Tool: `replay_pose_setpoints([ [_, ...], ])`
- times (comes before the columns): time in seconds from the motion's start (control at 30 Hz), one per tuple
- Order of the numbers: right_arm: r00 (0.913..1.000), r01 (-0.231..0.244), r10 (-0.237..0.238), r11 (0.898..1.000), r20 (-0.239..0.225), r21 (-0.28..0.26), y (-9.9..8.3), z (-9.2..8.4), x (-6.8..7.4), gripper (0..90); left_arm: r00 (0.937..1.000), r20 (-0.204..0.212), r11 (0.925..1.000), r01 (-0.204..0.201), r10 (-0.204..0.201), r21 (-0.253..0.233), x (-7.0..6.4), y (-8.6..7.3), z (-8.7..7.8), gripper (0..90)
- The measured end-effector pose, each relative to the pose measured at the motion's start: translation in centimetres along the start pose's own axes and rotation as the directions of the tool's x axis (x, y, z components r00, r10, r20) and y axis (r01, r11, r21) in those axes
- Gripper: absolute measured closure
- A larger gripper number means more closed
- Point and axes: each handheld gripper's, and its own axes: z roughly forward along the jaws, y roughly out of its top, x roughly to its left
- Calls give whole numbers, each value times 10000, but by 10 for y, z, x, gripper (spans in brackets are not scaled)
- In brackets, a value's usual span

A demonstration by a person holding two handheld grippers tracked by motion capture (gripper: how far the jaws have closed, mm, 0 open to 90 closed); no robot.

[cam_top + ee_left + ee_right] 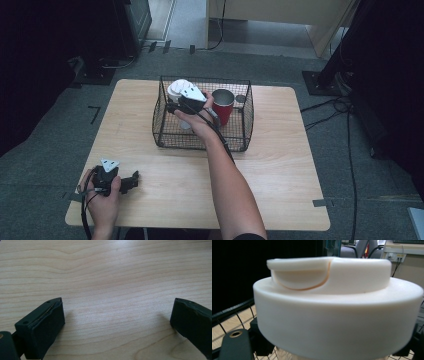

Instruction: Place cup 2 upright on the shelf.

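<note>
White lidded cup [337, 307], upright, stepped lid, pinched by right tool [186, 107] inside wire basket [165, 137]; left tool [117, 322] spread.

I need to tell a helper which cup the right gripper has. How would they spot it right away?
On the wooden table stands a black wire basket. Two cups are in it: a red cup at the right and, left of it, a white-lidded cup under the right gripper. The wanted one has the broad white lid; the red one is open-topped.
</note>
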Motion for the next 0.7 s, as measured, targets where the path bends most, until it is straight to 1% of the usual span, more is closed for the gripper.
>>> replay_pose_setpoints([
  [0.1,10000,59,-59,10000,-53,51,-2,0,-1,156,9998,142,9999,-161,161,11,-1,0,0,1],
  [0.17,9999,100,-100,9999,-16,85,-3,0,-1,156,9997,146,9998,-173,173,11,-1,0,0,1],
  [0.3,9998,203,-202,9997,-93,165,-5,-1,-5,156,9997,143,9998,-188,188,19,-1,0,0,1],
  [0.47,9998,154,-151,9994,-94,303,-8,-2,-9,155,9997,147,9999,-171,171,9,-1,0,0,1],
  [0.63,9996,127,-121,9996,-240,245,-8,-2,-11,155,9998,143,9999,-170,170,4,-1,0,0,1],
  [0.7,9995,27,-23,9999,-321,136,-8,-1,-11,155,9997,142,9998,-176,176,6,-1,0,0,1],
])
